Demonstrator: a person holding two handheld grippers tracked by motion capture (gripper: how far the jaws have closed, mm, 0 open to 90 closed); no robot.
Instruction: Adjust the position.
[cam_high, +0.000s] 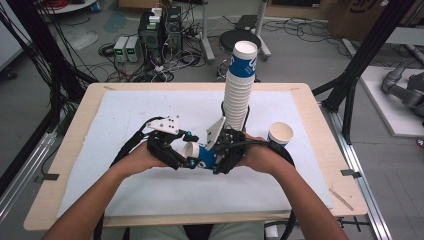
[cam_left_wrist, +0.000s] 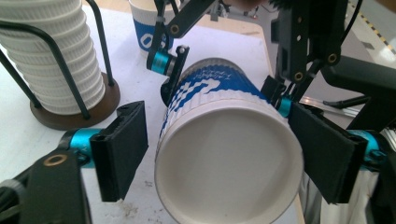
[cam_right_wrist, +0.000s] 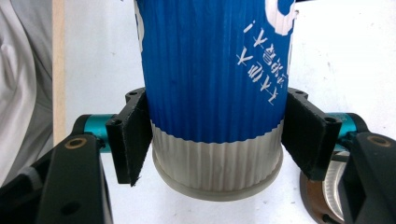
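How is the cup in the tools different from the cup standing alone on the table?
The blue-and-white ribbed paper cup lies sideways, held between the two tools; the lone blue-and-white paper cup stands upright on the white table mat, mouth up. The held one is gripped, while the lone one is untouched. Both look like the same kind.

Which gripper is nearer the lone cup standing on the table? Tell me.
Right. The right gripper sits just beside the lone cup, shut on the blue cup lying on its side. The left gripper is farther off, at the blue cup's open mouth.
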